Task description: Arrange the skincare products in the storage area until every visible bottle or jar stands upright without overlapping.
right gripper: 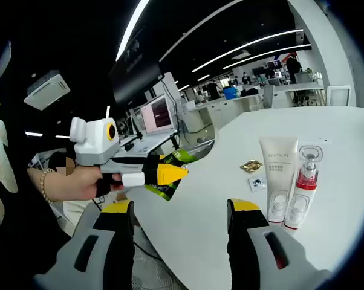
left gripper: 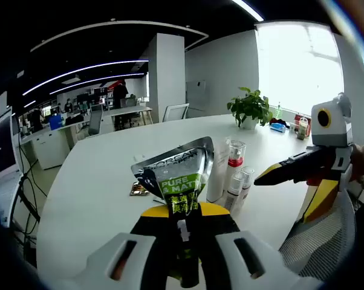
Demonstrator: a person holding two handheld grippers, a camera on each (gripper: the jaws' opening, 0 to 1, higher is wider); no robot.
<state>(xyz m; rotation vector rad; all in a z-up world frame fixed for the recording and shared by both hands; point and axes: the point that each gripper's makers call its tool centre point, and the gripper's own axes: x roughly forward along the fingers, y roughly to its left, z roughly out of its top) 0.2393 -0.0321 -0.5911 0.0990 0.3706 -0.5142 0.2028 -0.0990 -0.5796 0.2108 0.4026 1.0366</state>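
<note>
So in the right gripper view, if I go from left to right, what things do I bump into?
A person's hand → the left gripper holding a green sachet → a small gold packet → a white tube → a clear bottle with a red band.

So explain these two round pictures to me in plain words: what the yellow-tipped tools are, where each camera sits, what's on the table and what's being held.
A person holds two hand tools, each with two yellow-tipped jaws and a fisheye camera looking along them. The left gripper view shows the left gripper shut on a green and silver sachet, with the right gripper entering from the right. The right gripper view shows the right gripper open and empty, and the person's hand holding the left one. On the white table stand a white tube and a clear red-collared bottle; small packets lie nearby.
</note>
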